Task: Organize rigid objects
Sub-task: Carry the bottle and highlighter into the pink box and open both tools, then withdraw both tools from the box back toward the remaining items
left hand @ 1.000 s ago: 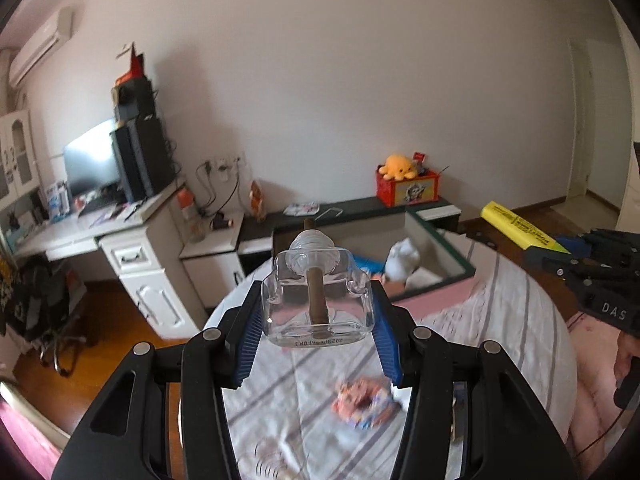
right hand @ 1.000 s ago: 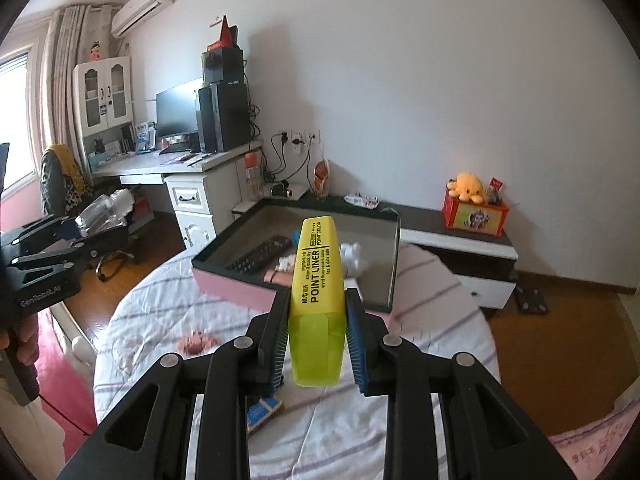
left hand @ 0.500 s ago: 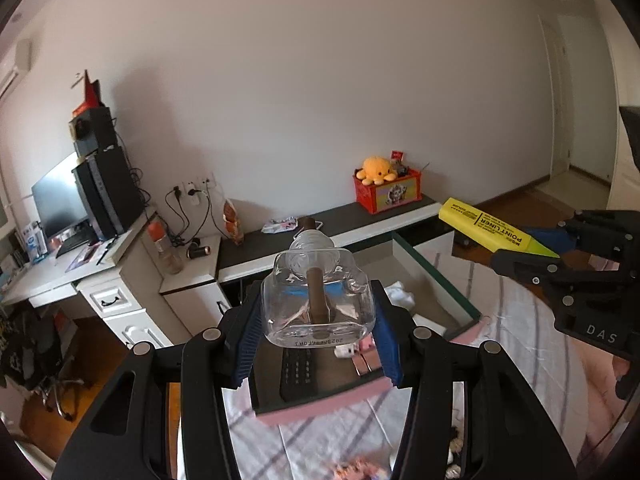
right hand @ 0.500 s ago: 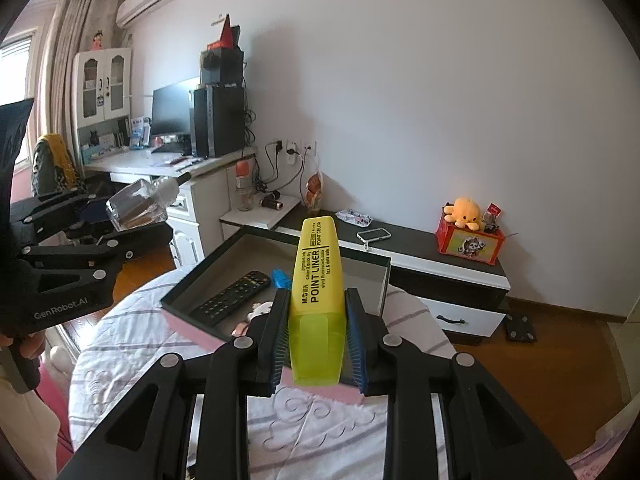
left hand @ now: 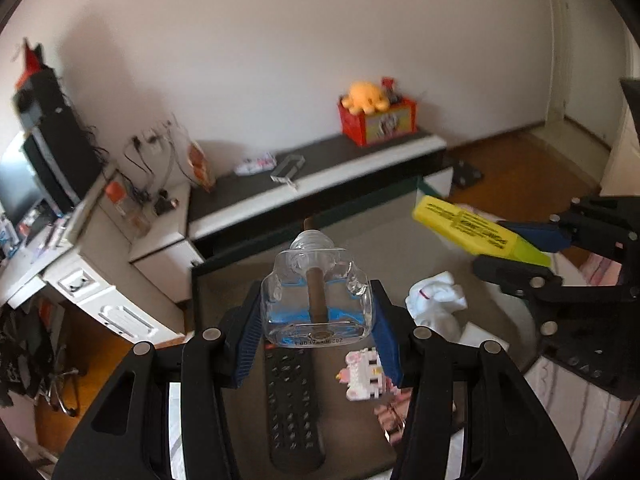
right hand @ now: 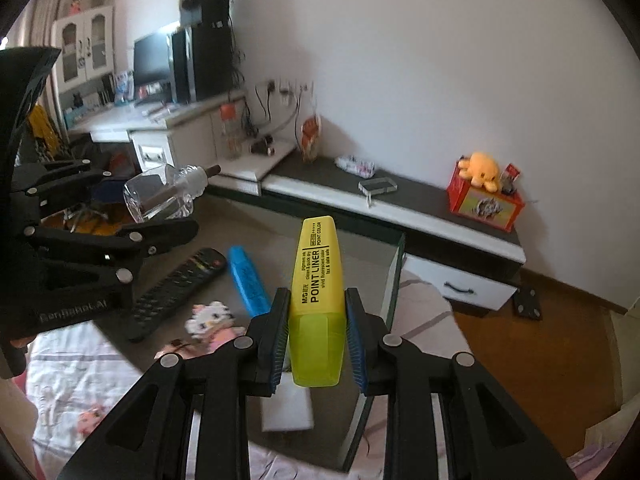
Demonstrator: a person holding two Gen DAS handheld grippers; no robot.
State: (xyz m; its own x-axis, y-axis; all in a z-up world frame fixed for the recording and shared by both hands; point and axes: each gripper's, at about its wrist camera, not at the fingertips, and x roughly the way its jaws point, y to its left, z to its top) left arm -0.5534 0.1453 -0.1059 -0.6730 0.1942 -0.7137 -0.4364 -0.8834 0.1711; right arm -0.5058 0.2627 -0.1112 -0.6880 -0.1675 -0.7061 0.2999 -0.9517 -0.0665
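My left gripper [left hand: 316, 316] is shut on a clear glass bottle [left hand: 316, 300] with a brown stick through its neck, held over the open box [left hand: 240, 260]. The bottle also shows in the right wrist view [right hand: 164, 196]. My right gripper [right hand: 318, 320] is shut on a yellow highlighter [right hand: 318, 280] marked POINT LINER, held above the box's right side; it shows in the left wrist view too [left hand: 476, 232]. The box [right hand: 394, 280] has a dark green rim and a grey floor.
Inside the box lie a black remote [left hand: 294, 408], a blue highlighter [right hand: 248, 280], a Hello Kitty toy [right hand: 210, 316], a white crumpled cloth [left hand: 438, 308] and a white block [right hand: 286, 408]. The box sits on a striped tablecloth [right hand: 60, 368]. A low cabinet [right hand: 400, 204] stands behind.
Both grippers moved forward and tilted down over the box, which now fills the lower view. Each still holds its object. The two grippers came closer together.
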